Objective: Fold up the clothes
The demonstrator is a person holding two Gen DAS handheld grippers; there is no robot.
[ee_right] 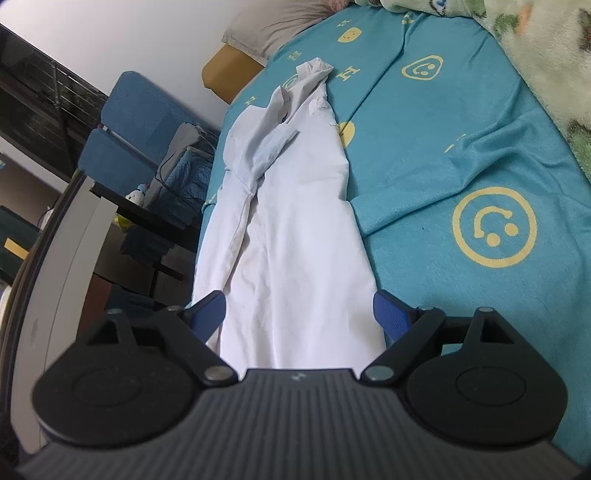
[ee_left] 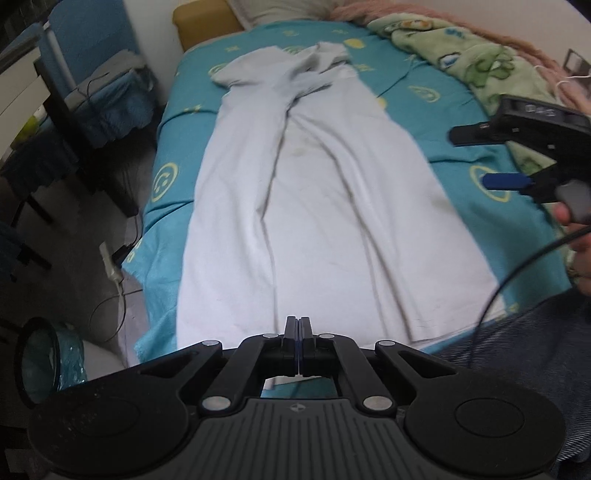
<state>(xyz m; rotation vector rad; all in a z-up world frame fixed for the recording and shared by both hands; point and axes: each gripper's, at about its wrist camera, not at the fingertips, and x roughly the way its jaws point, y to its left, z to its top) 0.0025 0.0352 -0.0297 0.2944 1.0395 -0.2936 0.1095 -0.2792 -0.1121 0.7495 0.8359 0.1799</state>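
Observation:
A long white garment (ee_left: 314,206) lies lengthwise on the teal bedspread (ee_left: 417,92), its collar end far away. My left gripper (ee_left: 299,332) is shut at the garment's near hem, pads pressed together, and a bit of white cloth hangs beneath them. In the right wrist view the same garment (ee_right: 295,229) runs away from the right gripper (ee_right: 299,314). That gripper stands open over the garment's near end, its blue pads (ee_right: 391,317) wide apart and off the cloth. The right gripper (ee_left: 480,158) also shows at the right edge of the left wrist view, held by a hand.
A green patterned blanket (ee_left: 461,51) lies along the bed's far right side. A pillow (ee_right: 277,26) sits at the head. Blue chairs (ee_right: 129,122) and a dark desk (ee_right: 155,218) stand left of the bed. A bin (ee_left: 40,362) and cables are on the floor.

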